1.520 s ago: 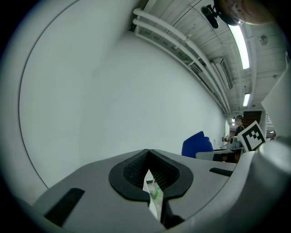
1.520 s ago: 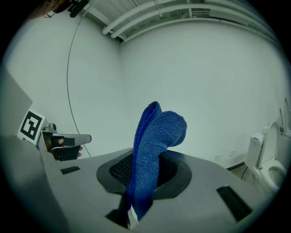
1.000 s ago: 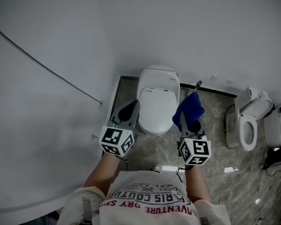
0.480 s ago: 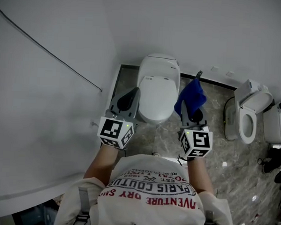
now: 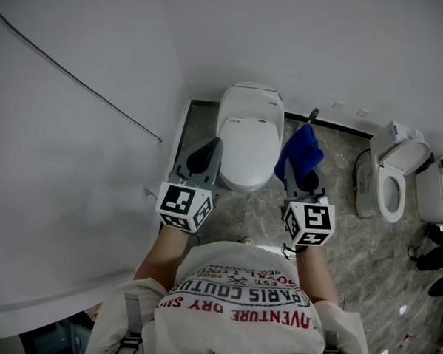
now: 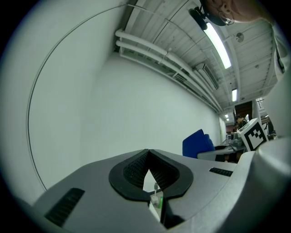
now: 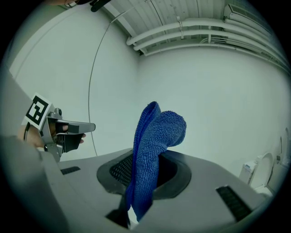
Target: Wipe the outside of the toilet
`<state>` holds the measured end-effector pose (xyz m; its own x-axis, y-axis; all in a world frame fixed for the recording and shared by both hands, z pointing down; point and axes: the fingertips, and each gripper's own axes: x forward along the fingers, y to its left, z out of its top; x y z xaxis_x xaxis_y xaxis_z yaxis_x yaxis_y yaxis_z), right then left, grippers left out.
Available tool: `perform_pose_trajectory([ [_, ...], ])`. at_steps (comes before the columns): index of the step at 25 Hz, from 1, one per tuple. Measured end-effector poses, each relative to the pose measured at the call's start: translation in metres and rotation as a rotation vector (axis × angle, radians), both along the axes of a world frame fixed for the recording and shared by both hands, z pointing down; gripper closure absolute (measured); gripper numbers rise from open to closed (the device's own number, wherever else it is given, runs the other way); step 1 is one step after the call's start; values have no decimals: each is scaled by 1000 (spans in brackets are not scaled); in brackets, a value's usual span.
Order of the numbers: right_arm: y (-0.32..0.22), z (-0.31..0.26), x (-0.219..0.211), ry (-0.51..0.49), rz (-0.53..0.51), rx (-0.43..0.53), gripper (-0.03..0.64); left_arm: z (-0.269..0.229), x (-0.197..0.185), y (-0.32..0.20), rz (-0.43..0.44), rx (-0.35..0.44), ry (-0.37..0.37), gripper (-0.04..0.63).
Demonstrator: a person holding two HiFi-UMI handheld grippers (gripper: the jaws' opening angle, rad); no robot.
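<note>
holds the left gripper (image 5: 206, 151) and right gripper (image 5: 304, 180) out over the stone floor (image 5: 353, 216), one on either side of the near end of the white toilet (image 5: 250, 133), touching nothing.

against a second ago, shows toilet and grippers alike slid a little up the head view, and by about the same amount. so probably a shift of the head, not of the tools. over the last half second, hardly any change at all. reads as a pause, not a stroke.

grips the blue cloth (image 7: 152, 154) in the right jaws, folded and standing up out of them, just right of the closed lid yet clear of the porcelain. shows the left jaws pressed together at the tips with nothing between them.

stands against the far wall, well left of a second toilet (image 5: 395, 182).

no wiping contact now, and no telling from this how much of the outside is already wiped. would take the cloth pressed onto the shell for any further wiping.
</note>
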<state>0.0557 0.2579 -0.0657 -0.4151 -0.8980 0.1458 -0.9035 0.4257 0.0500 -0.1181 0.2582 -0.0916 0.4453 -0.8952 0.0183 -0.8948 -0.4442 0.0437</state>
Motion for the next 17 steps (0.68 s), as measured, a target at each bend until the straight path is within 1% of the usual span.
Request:
perform_pose_trajectory([
  [2,2,-1,1,-27,2,-7,541,3,0,0,3,-8,6,589],
  [5,7,-3,2,-34,5,1,541,6,-3,4,0,-24,33,589],
  [7,11,-2,5,-39,7,-2,541,8,-4,7,-4,-29,38,589],
  [11,18,-2,9,-28,4,-5,541,6,-2,15,-9,-28,28,588],
  [17,13,-1,12,-19,5,-23,541,7,4,11,-14,-32,-4,589],
])
